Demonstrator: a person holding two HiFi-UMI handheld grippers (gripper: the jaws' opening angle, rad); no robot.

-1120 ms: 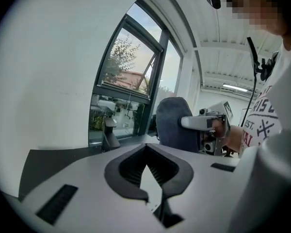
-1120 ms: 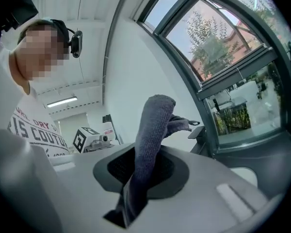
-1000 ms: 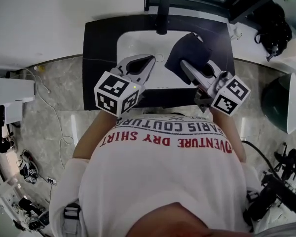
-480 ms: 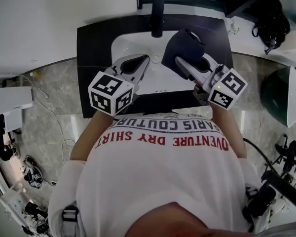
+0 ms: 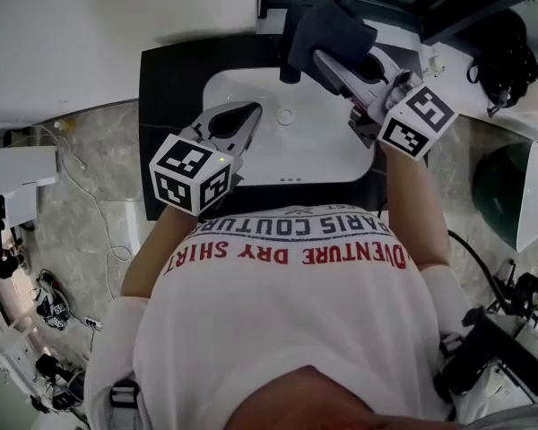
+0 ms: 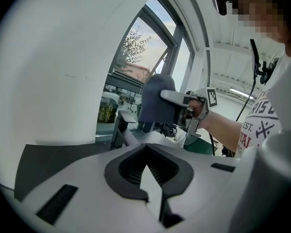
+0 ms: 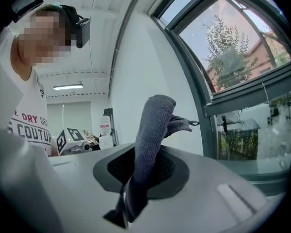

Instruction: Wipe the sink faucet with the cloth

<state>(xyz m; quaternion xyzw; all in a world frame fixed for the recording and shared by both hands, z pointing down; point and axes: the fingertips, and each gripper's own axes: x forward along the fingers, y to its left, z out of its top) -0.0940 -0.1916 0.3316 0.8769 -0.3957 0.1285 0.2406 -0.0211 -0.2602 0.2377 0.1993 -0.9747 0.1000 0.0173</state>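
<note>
Right gripper (image 5: pixel 327 61) is clamped on the cloth (image 5: pixel 330 25). The right gripper view shows the grey fabric pinched between the jaws and standing up past the tips in a folded bunch. The bunch sits just ahead of the tips, over the top of the dark faucet (image 5: pixel 290 68), and covers its upper part from above. Can't tell whether cloth and faucet actually touch. From the left gripper view the cloth hangs right beside the faucet post. The white sink (image 5: pixel 251 155) is below and behind the right gripper, toward the person. Left gripper (image 5: pixel 247 113) has its jaws pressed together with nothing between them. It hovers over the left part of the sink, well apart from the faucet and pointing toward it, with the drain (image 5: pixel 285 115) just past its tips. The dark table (image 5: pixel 166 106) frames the sink on all sides.
</note>
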